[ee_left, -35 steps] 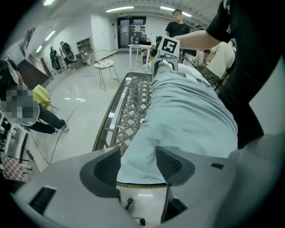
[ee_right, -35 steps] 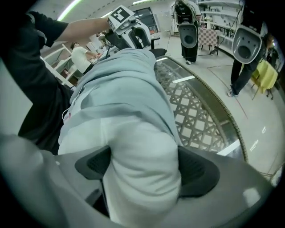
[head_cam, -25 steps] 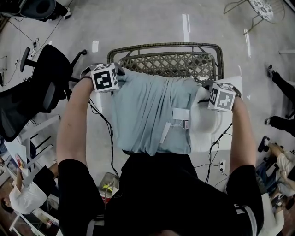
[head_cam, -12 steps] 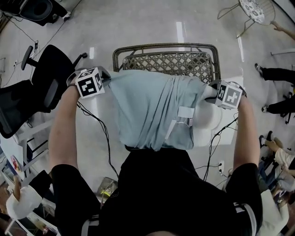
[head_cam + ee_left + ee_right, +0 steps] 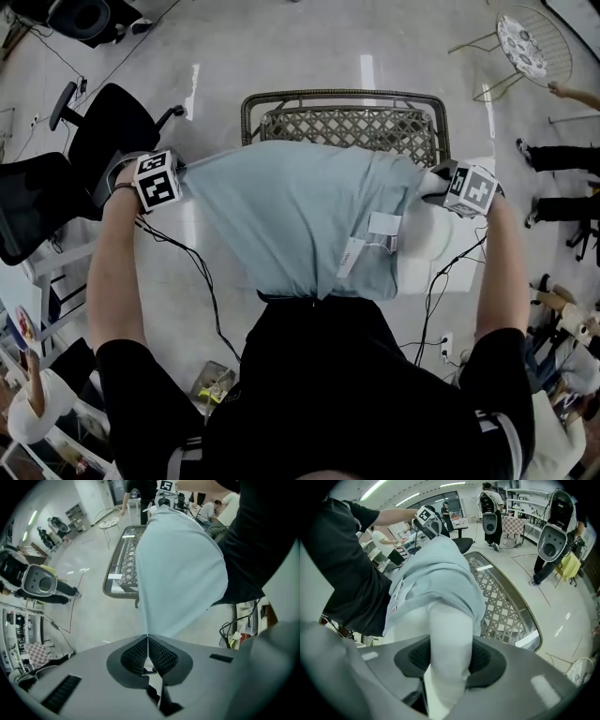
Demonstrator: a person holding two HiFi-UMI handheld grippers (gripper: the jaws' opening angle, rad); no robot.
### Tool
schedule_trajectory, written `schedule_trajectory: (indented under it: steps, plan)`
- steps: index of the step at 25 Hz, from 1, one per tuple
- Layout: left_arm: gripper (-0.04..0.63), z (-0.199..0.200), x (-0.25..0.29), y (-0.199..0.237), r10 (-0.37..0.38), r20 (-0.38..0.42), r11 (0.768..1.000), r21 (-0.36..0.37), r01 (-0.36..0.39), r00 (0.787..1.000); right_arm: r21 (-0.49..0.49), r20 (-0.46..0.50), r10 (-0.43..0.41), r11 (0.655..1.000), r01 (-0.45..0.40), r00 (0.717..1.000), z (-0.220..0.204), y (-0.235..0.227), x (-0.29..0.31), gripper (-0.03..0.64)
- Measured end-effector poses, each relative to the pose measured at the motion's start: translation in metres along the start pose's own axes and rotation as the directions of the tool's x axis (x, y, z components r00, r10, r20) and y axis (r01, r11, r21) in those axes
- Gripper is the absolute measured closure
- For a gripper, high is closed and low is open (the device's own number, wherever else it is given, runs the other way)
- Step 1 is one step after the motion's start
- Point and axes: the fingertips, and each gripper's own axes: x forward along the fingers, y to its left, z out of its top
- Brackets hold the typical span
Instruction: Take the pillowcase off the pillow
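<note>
Fingers of your left gripper [image 5: 147,639] are clenched on a corner of the pale blue pillowcase [image 5: 291,216], stretched taut above the wicker table [image 5: 342,94]. Fingers of your right gripper [image 5: 450,660] grasp the bared white pillow [image 5: 446,620]. A black office chair [image 5: 103,127] stands beside your left arm, and cables [image 5: 202,272] hang below it.
</note>
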Motion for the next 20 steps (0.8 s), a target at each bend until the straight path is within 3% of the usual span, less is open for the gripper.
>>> schedule_trajectory:
  steps: [3,6,11,15,18,20]
  plan:
    - [0.589,-0.033,0.000,-0.009,0.004,-0.039,0.998,-0.062,-0.006,0.999,0.012,0.014,-0.007,1.000,0.007,1.000,0.001,-0.001,-0.002,0.420]
    - [0.589,-0.038,0.006,-0.023,-0.016,-0.052,0.995,-0.103,0.010,0.999,0.007,0.007,-0.015,1.000,0.015,1.000,0.003,0.000,-0.001,0.419]
    - [0.583,0.027,-0.005,-0.017,0.029,0.129,0.991,-0.133,-0.012,0.991,-0.013,-0.082,-0.045,0.999,0.044,0.996,0.000,0.006,-0.001,0.403]
    - [0.438,0.095,-0.007,0.000,0.075,0.232,0.996,-0.061,-0.062,0.970,-0.039,-0.080,-0.068,0.997,0.065,0.995,0.001,0.004,0.005,0.400]
    - [0.400,0.136,0.011,0.010,0.066,0.231,0.996,0.044,-0.078,0.971,-0.063,-0.064,-0.069,0.996,0.065,0.996,0.001,0.007,0.005,0.400]
    - [0.373,0.160,0.024,0.010,0.021,0.234,0.993,0.107,-0.047,0.972,-0.076,-0.046,-0.066,0.995,0.062,0.997,0.001,0.010,0.005,0.400]
